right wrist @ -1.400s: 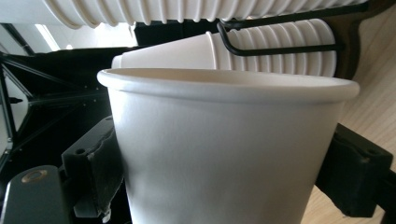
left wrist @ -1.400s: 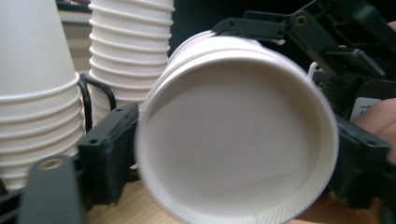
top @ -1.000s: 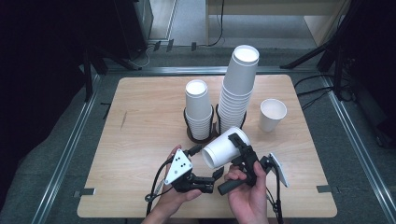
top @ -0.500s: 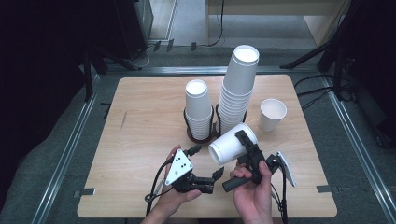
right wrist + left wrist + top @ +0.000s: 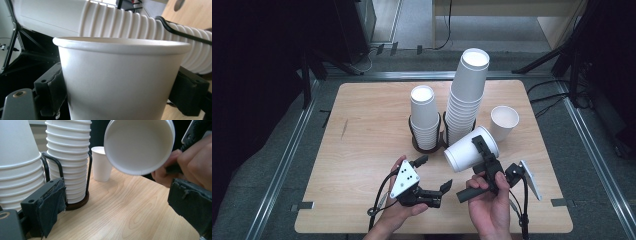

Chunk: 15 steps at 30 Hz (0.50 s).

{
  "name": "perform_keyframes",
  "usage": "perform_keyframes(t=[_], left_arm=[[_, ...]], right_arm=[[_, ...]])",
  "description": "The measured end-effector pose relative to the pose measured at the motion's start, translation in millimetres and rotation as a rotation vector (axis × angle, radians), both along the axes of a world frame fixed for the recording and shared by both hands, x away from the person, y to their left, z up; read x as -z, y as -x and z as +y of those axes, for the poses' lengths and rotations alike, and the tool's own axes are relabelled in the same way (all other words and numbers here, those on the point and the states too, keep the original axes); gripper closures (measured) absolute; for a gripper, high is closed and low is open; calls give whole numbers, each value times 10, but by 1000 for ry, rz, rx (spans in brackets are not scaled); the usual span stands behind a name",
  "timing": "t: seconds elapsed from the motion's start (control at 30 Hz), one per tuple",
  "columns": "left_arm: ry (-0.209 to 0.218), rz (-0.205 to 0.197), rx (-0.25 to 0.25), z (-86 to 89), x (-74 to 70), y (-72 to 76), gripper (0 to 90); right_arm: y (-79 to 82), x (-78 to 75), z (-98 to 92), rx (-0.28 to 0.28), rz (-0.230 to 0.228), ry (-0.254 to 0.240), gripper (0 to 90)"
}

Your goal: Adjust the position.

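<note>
While the right hand-held gripper (image 5: 480,150) has lifted slightly since a moment ago, a white paper cup (image 5: 469,150) is clenched between its jaws, tilted above the bench (image 5: 362,130), just ahead of the idle left hand-held gripper (image 5: 434,175), whose jaws are spread. Stacking on the tall stack (image 5: 466,95) beyond seems likely.

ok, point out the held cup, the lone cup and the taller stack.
held cup (image 5: 466,153), high view, side wall
lone cup (image 5: 503,123), high view, outer wall under the rim
taller stack (image 5: 467,97), high view, middle of the stack
</note>
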<state>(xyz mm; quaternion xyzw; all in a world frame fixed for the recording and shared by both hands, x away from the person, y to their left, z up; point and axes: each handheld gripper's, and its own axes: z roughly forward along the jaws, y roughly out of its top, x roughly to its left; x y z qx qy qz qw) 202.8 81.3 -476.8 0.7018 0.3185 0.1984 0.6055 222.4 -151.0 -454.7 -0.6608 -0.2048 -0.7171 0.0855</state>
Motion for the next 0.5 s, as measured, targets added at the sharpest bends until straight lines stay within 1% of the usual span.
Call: perform_keyframes(t=[0.03,0.1,0.13,0.17,0.2,0.23,0.27,0.3,0.33,0.43,0.47,0.5], left_arm=[[0,0,0,0,0,0,22],[0,0,-1,-3,0,2,22],[0,0,-1,-3,0,1,22],[0,0,-1,-3,0,1,22],[-1,1,-2,-3,3,0,22],[-1,1,-2,-3,3,0,22],[-2,3,-3,-1,5,-2,22],[-2,3,-3,-1,5,-2,22],[-3,3,-4,-1,8,-3,22],[-3,4,-4,-1,8,-2,22],[-4,3,-5,-1,8,-2,22],[-5,3,-5,0,8,-3,22]], right_arm=[[0,0,0,0,0,0,135],[5,-37,-12,12,-27,28,135],[9,-48,-17,15,-32,40,135],[9,-48,-17,15,-32,40,135],[13,-64,-22,26,-47,62,135],[13,-64,-22,26,-47,62,135],[16,-77,-29,40,-61,93,135],[16,-77,-29,40,-61,93,135],[16,-92,-36,54,-80,137,136],[12,-119,-49,69,-103,195,137],[7,-131,-59,79,-118,216,137],[9,-141,-67,82,-121,234,137]])
